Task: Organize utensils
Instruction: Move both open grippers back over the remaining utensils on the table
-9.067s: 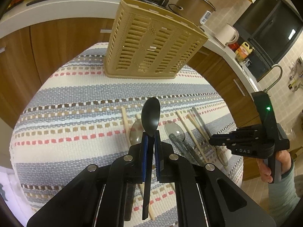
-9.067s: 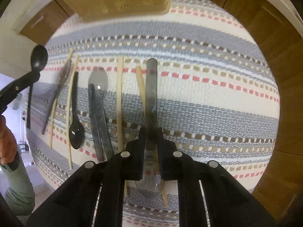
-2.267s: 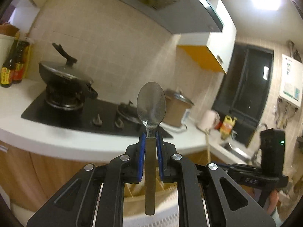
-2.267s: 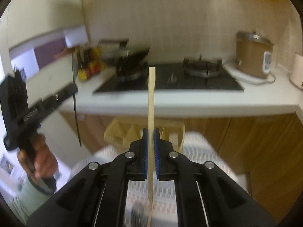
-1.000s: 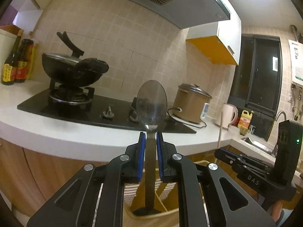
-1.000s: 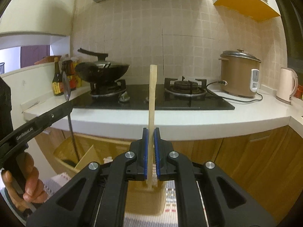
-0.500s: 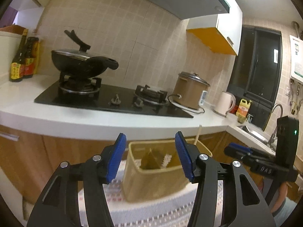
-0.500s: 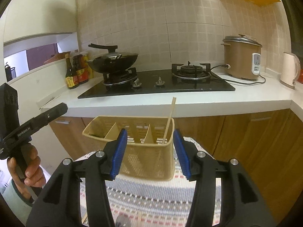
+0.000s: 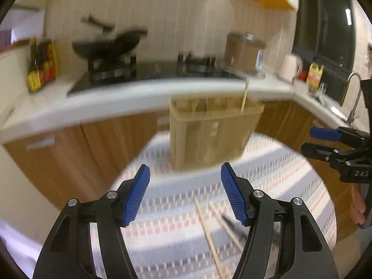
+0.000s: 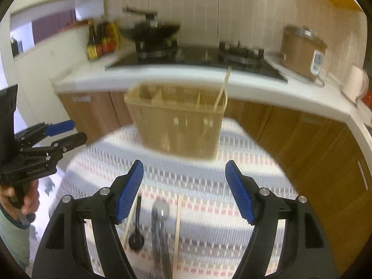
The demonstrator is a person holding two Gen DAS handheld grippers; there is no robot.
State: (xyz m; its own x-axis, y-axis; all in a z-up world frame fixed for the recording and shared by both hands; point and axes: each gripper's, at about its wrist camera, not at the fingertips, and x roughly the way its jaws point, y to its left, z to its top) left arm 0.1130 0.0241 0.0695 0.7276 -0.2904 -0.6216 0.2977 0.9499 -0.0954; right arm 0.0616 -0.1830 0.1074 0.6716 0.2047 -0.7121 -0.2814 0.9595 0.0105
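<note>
A beige slotted utensil holder [image 9: 214, 134] [image 10: 179, 125] stands upright at the far side of the striped cloth. One wooden chopstick [image 9: 244, 95] [image 10: 222, 90] leans out of its right compartment. My left gripper [image 9: 186, 193] is open and empty, short of the holder. My right gripper [image 10: 184, 190] is open and empty too. Below the right gripper lie a black spoon [image 10: 137, 230], a grey metal spoon [image 10: 159, 223] and a chopstick [image 10: 177, 234]. Two chopsticks [image 9: 209, 230] lie on the cloth in the left wrist view.
The striped cloth [image 9: 176, 200] [image 10: 204, 181] covers a round table. Behind it runs a white counter [image 9: 116, 97] with a hob, a wok [image 10: 151, 31], sauce bottles [image 10: 100, 39] and a rice cooker [image 10: 302, 51]. Wooden cabinets [image 10: 325, 151] stand below.
Both grippers have tilted down and drawn back from the holder, open and empty as half a second ago. A second ago they held a spoon and a chopstick over the holder.
</note>
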